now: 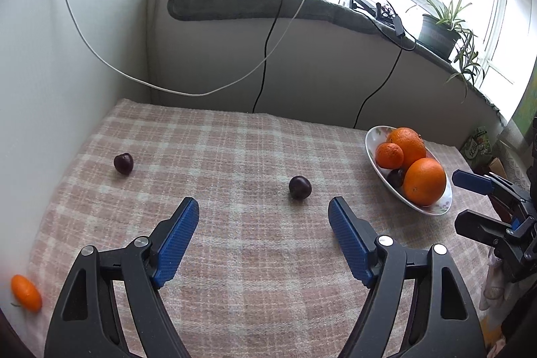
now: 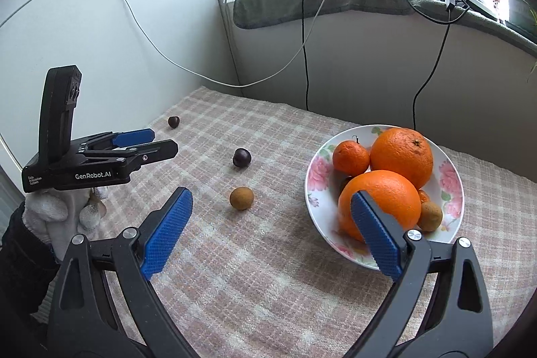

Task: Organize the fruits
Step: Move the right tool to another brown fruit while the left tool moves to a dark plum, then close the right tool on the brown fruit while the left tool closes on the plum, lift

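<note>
A floral white bowl (image 2: 317, 173) holds two big oranges (image 2: 401, 156), a tangerine (image 2: 350, 156) and a small brown fruit (image 2: 429, 216); the bowl also shows in the left wrist view (image 1: 371, 143). On the checked cloth lie two dark plums (image 1: 299, 187) (image 1: 123, 163), a brown fruit (image 2: 241, 198) and a kumquat (image 1: 26, 292). My left gripper (image 1: 263, 210) is open and empty, just short of the nearer plum. My right gripper (image 2: 272, 202) is open and empty, its right finger in front of the bowl.
Black and white cables (image 1: 265, 62) hang down the wall behind the table. A windowsill with a grey mat (image 1: 235, 2), chargers and a potted plant (image 1: 443, 29) runs along the back. A white wall (image 1: 50, 72) borders the table's left side.
</note>
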`<state>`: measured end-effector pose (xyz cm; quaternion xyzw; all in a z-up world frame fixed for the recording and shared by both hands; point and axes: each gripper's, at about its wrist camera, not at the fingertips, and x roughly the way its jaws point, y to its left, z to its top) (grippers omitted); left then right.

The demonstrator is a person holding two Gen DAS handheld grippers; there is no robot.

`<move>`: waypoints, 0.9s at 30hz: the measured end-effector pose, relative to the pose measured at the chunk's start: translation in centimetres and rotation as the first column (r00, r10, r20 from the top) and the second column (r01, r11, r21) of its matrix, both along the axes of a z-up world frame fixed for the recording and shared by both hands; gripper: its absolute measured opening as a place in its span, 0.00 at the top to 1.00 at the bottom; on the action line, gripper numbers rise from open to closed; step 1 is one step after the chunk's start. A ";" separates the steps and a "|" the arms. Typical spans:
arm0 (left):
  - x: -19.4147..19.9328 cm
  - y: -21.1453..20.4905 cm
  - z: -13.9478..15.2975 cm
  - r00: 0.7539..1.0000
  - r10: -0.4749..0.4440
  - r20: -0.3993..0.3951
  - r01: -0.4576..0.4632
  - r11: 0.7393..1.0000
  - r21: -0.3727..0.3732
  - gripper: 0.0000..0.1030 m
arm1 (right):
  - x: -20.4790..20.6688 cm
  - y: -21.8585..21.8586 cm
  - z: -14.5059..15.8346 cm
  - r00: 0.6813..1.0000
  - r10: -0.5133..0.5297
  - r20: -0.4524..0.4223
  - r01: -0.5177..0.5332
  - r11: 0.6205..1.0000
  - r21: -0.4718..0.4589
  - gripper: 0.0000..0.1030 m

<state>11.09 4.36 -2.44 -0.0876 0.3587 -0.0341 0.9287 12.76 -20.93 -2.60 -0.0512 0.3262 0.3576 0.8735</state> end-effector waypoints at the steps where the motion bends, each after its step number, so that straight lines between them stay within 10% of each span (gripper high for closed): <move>1: 0.1 0.1 -0.1 1.000 -0.005 -0.004 0.005 1.000 -0.005 0.27 | -0.1 0.4 -0.2 1.000 0.012 -0.004 -0.012 1.000 -0.001 0.06; 14: 2.7 -0.2 -1.8 0.991 -0.116 -0.064 0.111 0.991 -0.078 0.61 | 0.8 5.2 -3.7 0.988 0.099 -0.116 -0.107 0.993 -0.059 0.46; 27: 6.2 -1.7 -3.1 0.976 -0.188 -0.106 0.178 0.979 -0.097 0.71 | 2.9 7.3 -6.1 0.983 0.092 -0.157 -0.111 0.987 -0.113 0.64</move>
